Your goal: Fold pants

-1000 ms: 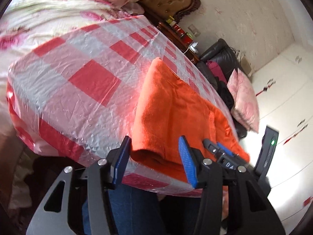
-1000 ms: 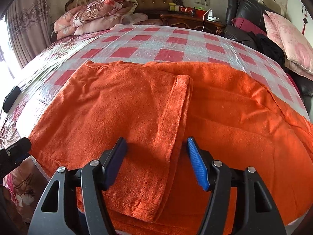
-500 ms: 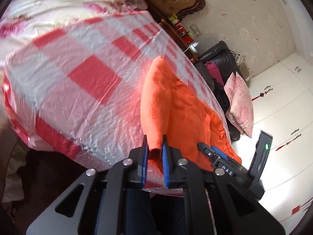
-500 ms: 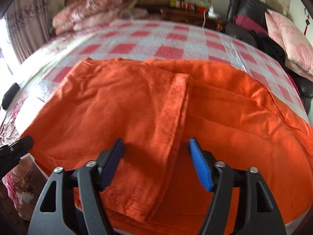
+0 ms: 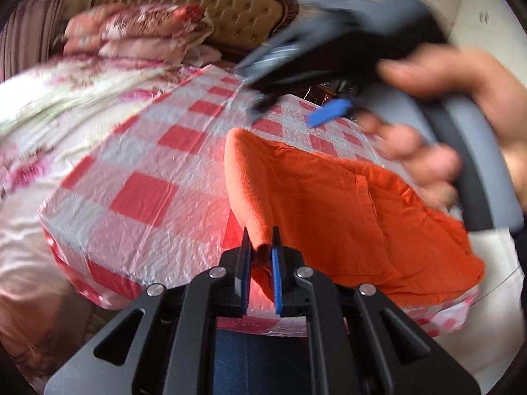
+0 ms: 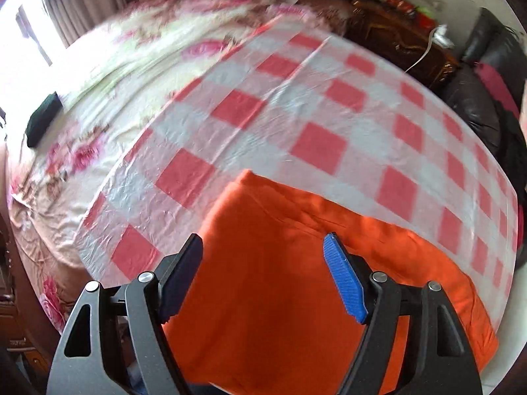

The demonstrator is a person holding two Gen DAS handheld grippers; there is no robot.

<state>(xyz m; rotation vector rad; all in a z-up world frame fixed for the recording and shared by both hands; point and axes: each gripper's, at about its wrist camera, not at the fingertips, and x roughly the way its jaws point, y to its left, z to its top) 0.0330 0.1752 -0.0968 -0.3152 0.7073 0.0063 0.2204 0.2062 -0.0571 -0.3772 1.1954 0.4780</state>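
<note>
The orange pants (image 5: 329, 204) lie on the bed's checked sheet (image 5: 145, 194), their near-left corner pinched in the closed left gripper (image 5: 260, 263). The right gripper (image 6: 263, 276) hovers wide open, empty, above them. Carry the corner across evenly; pillows (image 5: 138, 33) sit well clear.

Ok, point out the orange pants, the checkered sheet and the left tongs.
orange pants (image 5: 329, 204): left wrist view, flat middle.
checkered sheet (image 6: 316, 144): right wrist view, a red square.
left tongs (image 5: 260, 250): left wrist view, between the tips.
</note>
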